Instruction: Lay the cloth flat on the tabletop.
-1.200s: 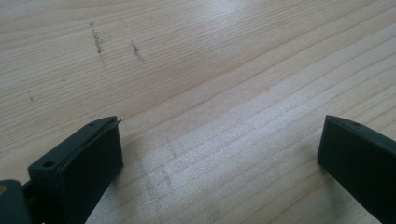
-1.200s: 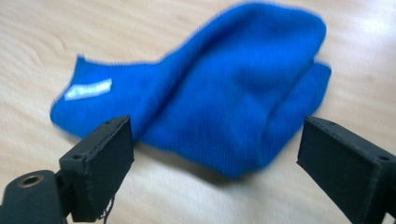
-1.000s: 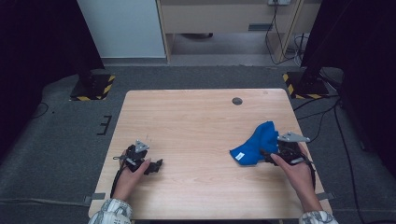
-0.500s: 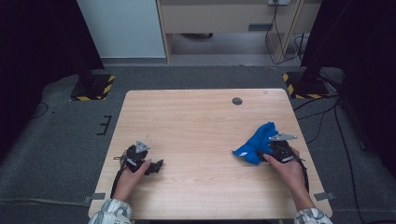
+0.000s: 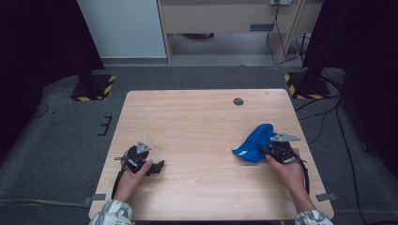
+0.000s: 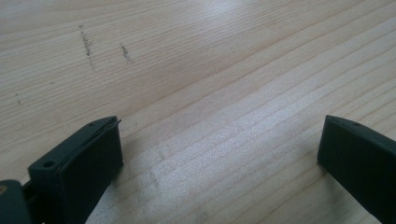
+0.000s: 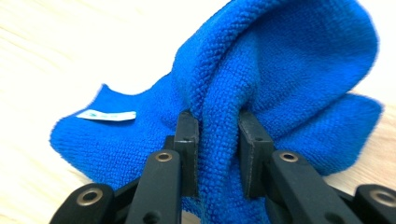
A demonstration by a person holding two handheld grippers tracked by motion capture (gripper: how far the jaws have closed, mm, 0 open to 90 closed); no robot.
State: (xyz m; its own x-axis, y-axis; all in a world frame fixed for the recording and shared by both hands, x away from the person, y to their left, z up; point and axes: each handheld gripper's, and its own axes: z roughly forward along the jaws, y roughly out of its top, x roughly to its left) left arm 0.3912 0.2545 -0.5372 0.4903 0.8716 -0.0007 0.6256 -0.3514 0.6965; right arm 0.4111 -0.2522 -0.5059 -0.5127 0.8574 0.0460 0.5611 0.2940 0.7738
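Observation:
A crumpled blue microfibre cloth point(image 5: 256, 140) lies on the right side of the wooden table point(image 5: 202, 122). My right gripper point(image 5: 270, 149) sits at its near right edge. Its jaws have just been closing, and in the right gripper view a raised fold of the blue cloth point(image 7: 280, 70) is pinched between the two pads, with my right gripper point(image 7: 217, 135) shut on it. A white label point(image 7: 106, 115) shows on the cloth's left flap. My left gripper point(image 5: 157, 167) rests on the table's left side; in the left gripper view my left gripper point(image 6: 219, 144) stands open over bare wood.
A small dark round disc point(image 5: 238, 101) is set in the table near its far edge. Black stands with yellow-black striped bases point(image 5: 94, 86) flank the table on the grey floor, and cables point(image 5: 324, 112) trail off to the right.
The right gripper has closed on a fold of the blue cloth, which has bunched up slightly toward it. The left hand and gripper have stayed put.

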